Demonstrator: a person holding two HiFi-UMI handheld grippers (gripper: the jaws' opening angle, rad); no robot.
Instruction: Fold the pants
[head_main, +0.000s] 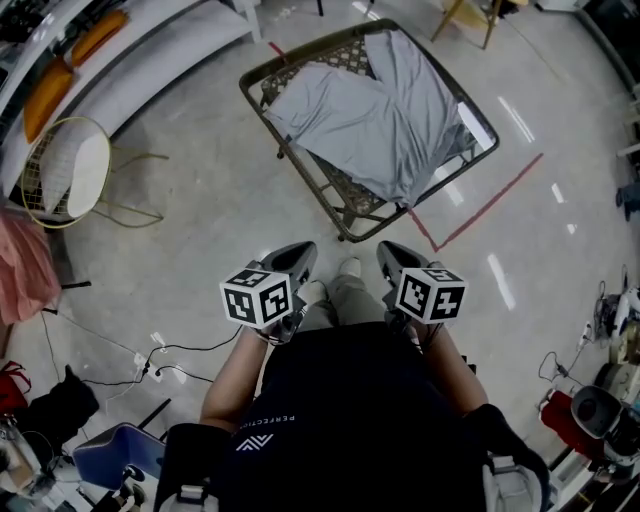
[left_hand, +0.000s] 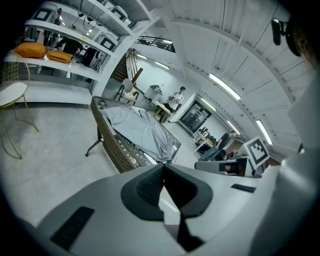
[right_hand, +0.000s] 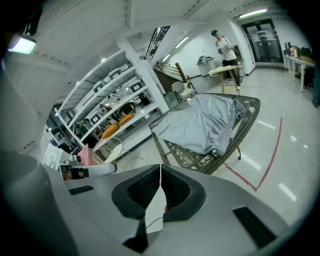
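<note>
Grey pants (head_main: 375, 115) lie spread over a low wicker table (head_main: 345, 215) ahead of me; the cloth hangs over the table's near right edge. The same pants (left_hand: 142, 131) (right_hand: 202, 127) show in both gripper views, well beyond the jaws. My left gripper (head_main: 300, 252) hovers close to my body, short of the table, jaws shut with nothing between them. My right gripper (head_main: 388, 250) is beside it, also shut and empty. Both point toward the table's near corner.
A round wire side table (head_main: 62, 170) stands at the left, and white shelving (head_main: 110, 55) with orange cushions (head_main: 70, 60) runs along the back left. Red floor tape (head_main: 480, 210) runs by the wicker table. Cables (head_main: 150, 360) and bags lie at lower left. A person (right_hand: 225, 47) stands far off.
</note>
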